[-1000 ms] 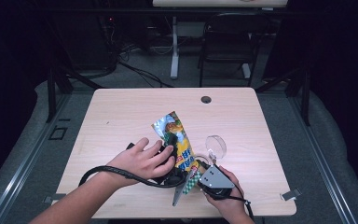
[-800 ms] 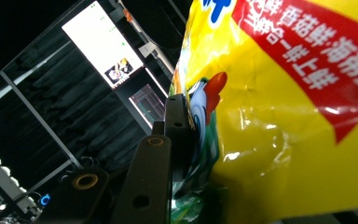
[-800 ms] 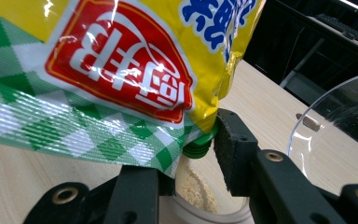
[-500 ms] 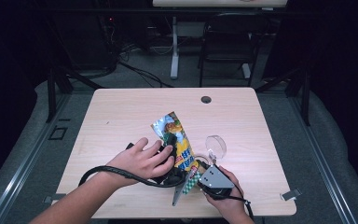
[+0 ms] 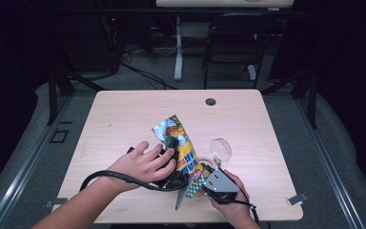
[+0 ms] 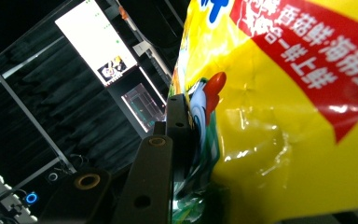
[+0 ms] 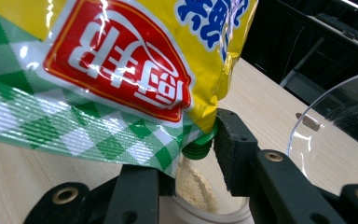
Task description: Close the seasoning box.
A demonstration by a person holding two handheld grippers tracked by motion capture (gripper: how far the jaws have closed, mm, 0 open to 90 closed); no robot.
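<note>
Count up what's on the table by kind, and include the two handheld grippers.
snack bag: 1
clear round lid: 1
open container with a pale filling: 1
grippers: 2, the left gripper and the right gripper
Total: 5

Bare forearms, no sleeves. Left gripper (image 5: 171,145): black body, black cable looping off it; flat black jaw arms with brass-ringed screw holes. Right gripper (image 5: 205,172): black, grey three-cornered plate on top, thick black pads (image 7: 230,149).
</note>
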